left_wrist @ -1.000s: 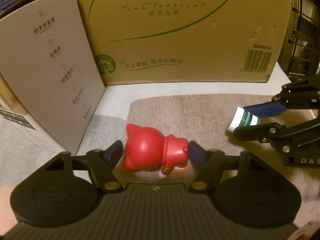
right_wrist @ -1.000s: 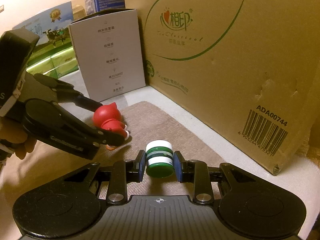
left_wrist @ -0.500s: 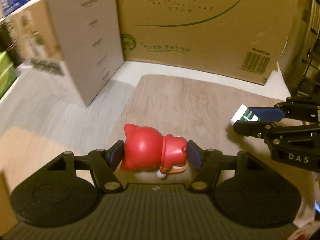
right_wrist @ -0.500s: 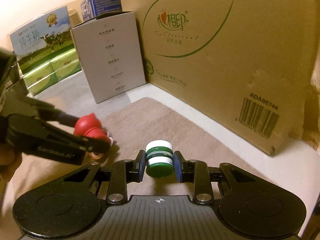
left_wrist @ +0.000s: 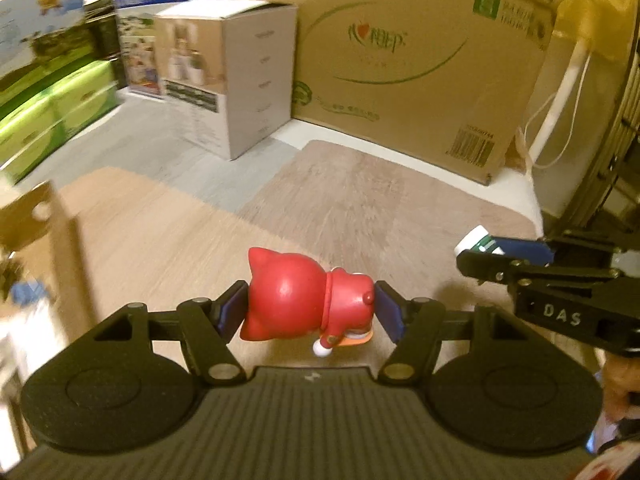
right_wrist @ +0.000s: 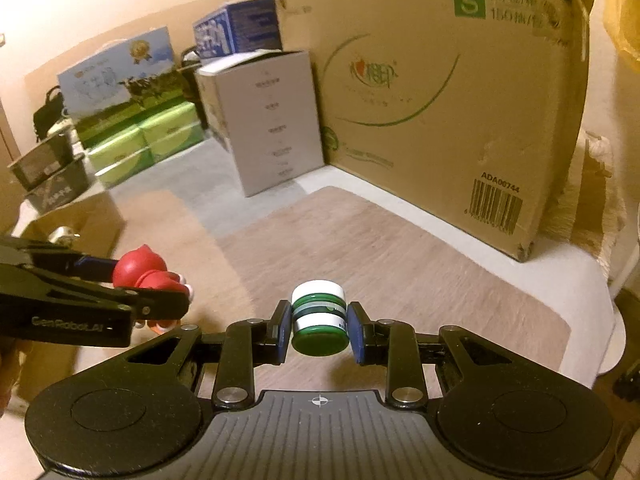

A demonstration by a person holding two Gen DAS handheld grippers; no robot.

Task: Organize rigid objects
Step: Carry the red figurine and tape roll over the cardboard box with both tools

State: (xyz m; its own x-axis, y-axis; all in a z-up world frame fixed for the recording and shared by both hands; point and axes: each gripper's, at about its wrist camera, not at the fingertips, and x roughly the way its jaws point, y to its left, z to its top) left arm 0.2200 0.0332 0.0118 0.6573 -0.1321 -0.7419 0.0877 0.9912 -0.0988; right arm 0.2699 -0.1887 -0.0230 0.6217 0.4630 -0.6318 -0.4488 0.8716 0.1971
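Left wrist view is showing a red toy cat [left_wrist: 308, 304] lying on its side between the blue pads [left_wrist: 386, 316] of the left gripper [left_wrist: 310, 312]. The jaws are squeezing the toy from both sides, one on its head and one on its bottom. The toy is hanging in the air above a brown mat [left_wrist: 360, 208]. To the right, the right gripper [left_wrist: 486, 250] is sticking in from the side, and a bit of a white and green jar [left_wrist: 476, 240] is peeking out between its jaws.

Right wrist view is showing the small green jar [right_wrist: 319, 318] with a white cap and a white band. The right gripper [right_wrist: 319, 328] is pinching it, with one blue pad [right_wrist: 283, 330] touching each side. The jar is also hanging above the brown mat [right_wrist: 380, 248], near the front of it. On the left, the left gripper [right_wrist: 160, 288] is holding the red toy cat [right_wrist: 146, 270] well apart from the jar.

Behind the mat a big brown cardboard box [right_wrist: 440, 92] is standing upright. Just beside it on the left a tall grey box [right_wrist: 268, 120] is standing with its top flaps open. Farther left, green packs [right_wrist: 140, 144] are sitting in a stack, with a blue box [right_wrist: 236, 26] higher up behind. An open brown box [right_wrist: 92, 220] is sitting at the left edge of the mat area.
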